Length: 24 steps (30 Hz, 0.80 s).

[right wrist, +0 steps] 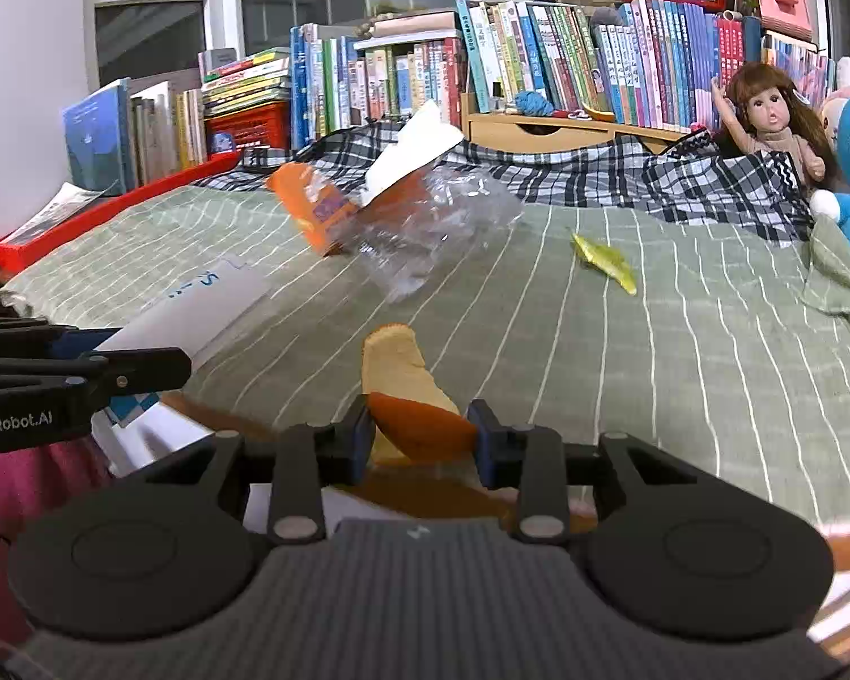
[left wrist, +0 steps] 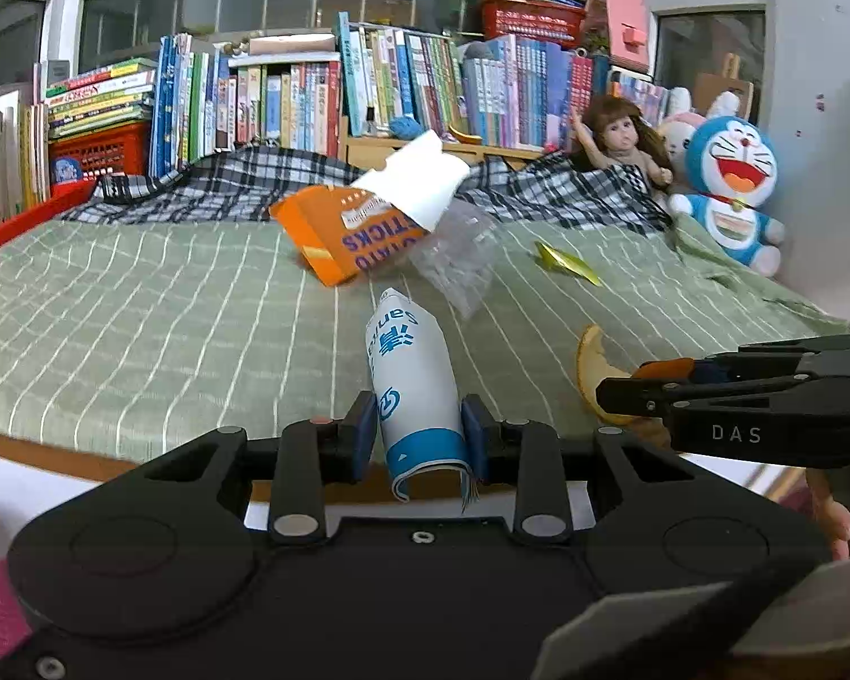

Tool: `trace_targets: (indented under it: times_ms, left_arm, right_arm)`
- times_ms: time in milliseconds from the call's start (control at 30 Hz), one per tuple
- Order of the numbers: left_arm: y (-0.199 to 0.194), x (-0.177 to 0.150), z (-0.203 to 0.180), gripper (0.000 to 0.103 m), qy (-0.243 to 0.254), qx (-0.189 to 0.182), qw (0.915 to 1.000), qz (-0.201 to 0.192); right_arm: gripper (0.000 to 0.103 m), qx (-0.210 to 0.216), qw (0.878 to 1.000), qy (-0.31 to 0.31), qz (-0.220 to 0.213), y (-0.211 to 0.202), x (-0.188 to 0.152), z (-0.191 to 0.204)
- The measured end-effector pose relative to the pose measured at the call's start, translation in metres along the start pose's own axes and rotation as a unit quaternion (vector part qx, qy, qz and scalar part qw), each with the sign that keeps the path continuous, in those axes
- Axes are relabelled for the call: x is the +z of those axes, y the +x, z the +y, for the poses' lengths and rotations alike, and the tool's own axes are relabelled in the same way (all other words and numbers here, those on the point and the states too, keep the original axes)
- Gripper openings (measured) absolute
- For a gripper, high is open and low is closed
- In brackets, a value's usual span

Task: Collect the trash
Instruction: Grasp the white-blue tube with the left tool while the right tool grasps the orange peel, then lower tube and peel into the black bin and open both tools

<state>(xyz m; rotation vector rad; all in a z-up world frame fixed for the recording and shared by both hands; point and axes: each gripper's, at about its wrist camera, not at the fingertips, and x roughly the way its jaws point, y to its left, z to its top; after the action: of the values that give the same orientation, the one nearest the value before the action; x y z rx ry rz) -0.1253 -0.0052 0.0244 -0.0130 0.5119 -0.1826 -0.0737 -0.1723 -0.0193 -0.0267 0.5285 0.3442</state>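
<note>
L gripper [left wrist: 419, 430] clamped on rolled paper wrapper [left wrist: 411, 374], lower centre. R gripper [right wrist: 419, 433] pinching orange peel [right wrist: 408, 396]. Left on bed [left wrist: 141, 311]: orange snack box [left wrist: 340, 238], clear plastic bag [left wrist: 459, 260], yellow wrapper [left wrist: 566, 263], mid-frame. Approx. 2 of 5 in hand.

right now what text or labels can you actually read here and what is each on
"DAS": side of the right gripper.
"enRobot.AI", start cut off: side of the left gripper.
"TICKS", upside down, above partial "OTATO": orange box.
"San", upside down: white and blue wrapper.
Book spines: too small to read.
</note>
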Motion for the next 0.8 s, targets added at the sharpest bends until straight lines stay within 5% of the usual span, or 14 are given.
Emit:
trace_targets:
  times_ms: [333,800]
  left_arm:
    - [-0.032,-0.009,0.003,0.029,0.001,-0.014,0.9999,0.006]
    - [-0.005,-0.06,-0.018,0.029,0.046,-0.041,0.9896,0.13]
  right_arm:
    - [0.041,0.014,0.999,0.013,0.026,-0.023,-0.03,0.011]
    - [0.041,0.013,0.993,0.037,0.116,0.006,-0.084,0.013]
